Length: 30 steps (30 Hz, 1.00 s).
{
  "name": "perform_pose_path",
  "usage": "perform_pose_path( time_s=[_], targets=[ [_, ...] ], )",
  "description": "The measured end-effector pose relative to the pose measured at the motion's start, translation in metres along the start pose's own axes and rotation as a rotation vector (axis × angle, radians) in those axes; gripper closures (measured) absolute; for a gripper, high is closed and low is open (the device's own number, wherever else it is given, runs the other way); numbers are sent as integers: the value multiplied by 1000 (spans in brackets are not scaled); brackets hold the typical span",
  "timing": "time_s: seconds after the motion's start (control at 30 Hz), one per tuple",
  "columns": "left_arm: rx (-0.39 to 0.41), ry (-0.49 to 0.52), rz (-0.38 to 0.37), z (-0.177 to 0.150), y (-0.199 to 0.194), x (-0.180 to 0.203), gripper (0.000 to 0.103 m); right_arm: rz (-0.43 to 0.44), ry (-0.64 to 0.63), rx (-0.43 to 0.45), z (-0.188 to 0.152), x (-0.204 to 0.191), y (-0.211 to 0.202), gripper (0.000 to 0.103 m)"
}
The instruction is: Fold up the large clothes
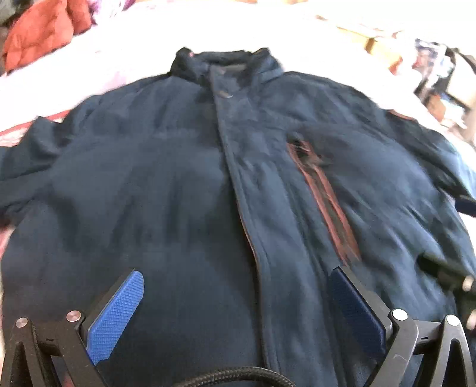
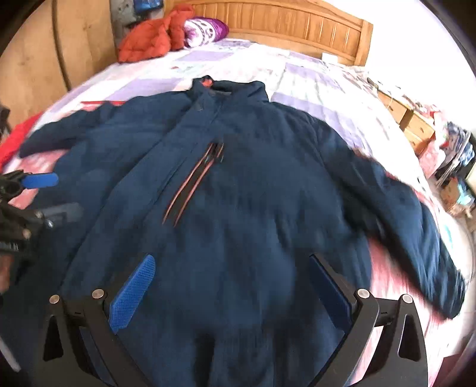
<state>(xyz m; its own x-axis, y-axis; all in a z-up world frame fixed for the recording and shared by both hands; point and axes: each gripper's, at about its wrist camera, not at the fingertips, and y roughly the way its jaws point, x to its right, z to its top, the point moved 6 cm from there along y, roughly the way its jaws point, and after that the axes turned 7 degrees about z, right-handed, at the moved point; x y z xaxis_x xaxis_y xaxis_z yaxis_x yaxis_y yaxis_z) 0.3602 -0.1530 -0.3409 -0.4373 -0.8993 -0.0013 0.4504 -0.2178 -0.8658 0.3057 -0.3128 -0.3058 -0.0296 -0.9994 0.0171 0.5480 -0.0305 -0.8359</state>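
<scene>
Jacket, navy padded with orange zip trim point(image 2: 238, 190), lies front-up, spread flat on the patchwork-quilted bed point(image 2: 312, 86), collar far. Left gripper point(image 1: 235, 300) and right gripper point(image 2: 232, 282) hover over near hem, fingers wide apart, empty. Looks bulky, soft, springy; best pinched at sleeve cuffs or shoulders.

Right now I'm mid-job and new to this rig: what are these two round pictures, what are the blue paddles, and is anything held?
Each picture comes from a camera on a handheld two-finger gripper, looking along its fingers. The blue paddles are finger pads. The left gripper and right gripper both stand open over a navy jacket, holding nothing. The jacket lies front up on a bed, sleeves spread, collar toward the wooden headboard. An orange garment sits by the headboard.
</scene>
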Motion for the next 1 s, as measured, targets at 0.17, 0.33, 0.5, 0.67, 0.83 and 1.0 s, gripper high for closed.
perform_pose_path(
  time_s=[0.17, 0.33, 0.5, 0.67, 0.83, 1.0],
  targets=[
    [-87, -49, 60, 10, 64, -41, 0, 19, 1, -147, -5, 20, 70, 0],
    [-76, -148, 150, -14, 58, -127, 0, -8, 195, -121, -54, 111, 52, 0],
    [-46, -195, 181, 21, 57, -144, 0, -106, 85, -92, -22, 118, 50, 0],
    [35, -85, 112, 114, 83, -70, 0, 32, 55, -26, 86, 56, 100, 0],
    [25, 1, 152, 147, 124, -51, 0, 82, 10, -95, 135, 13, 163, 0],
    [0, -44, 230, 153, 157, -114, 0, -18, 134, -107, 109, 101, 196, 0]
  ],
)
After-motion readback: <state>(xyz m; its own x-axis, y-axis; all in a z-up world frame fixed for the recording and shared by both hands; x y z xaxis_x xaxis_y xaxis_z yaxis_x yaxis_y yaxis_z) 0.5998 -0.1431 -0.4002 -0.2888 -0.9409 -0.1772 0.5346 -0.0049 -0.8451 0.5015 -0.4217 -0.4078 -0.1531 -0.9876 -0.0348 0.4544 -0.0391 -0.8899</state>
